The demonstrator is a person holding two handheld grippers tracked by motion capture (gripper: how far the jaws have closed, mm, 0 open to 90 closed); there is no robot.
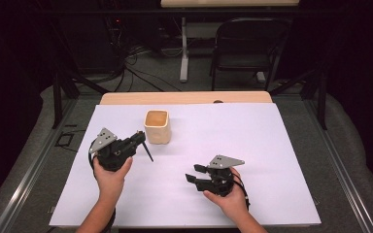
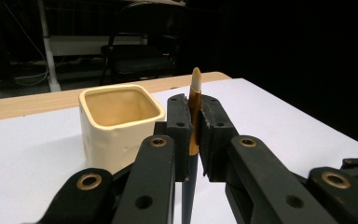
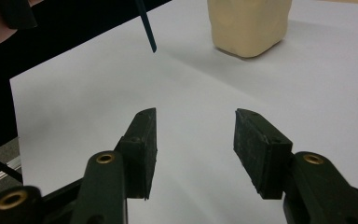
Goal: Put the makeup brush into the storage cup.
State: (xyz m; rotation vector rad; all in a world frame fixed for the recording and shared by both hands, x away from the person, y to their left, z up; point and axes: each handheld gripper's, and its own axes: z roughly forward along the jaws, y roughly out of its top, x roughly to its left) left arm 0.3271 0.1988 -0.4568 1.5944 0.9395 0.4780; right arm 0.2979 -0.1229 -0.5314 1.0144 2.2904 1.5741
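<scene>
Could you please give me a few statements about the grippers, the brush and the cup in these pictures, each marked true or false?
1. The left gripper is shut on a thin paintbrush with a gold ferrule and pale tip. True.
2. The right gripper holds the paintbrush. False: its fingers stand apart with nothing between them.
3. The square cream ceramic cup lies on its side. False: it stands upright, mouth up.
4. The cup stands on the white sheet covering the table. True.
5. The paintbrush is inside the cup. False: it is held beside the cup.

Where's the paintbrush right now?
The paintbrush is clamped upright in the left gripper, left of centre in the high view, just beside the cream cup.
</scene>
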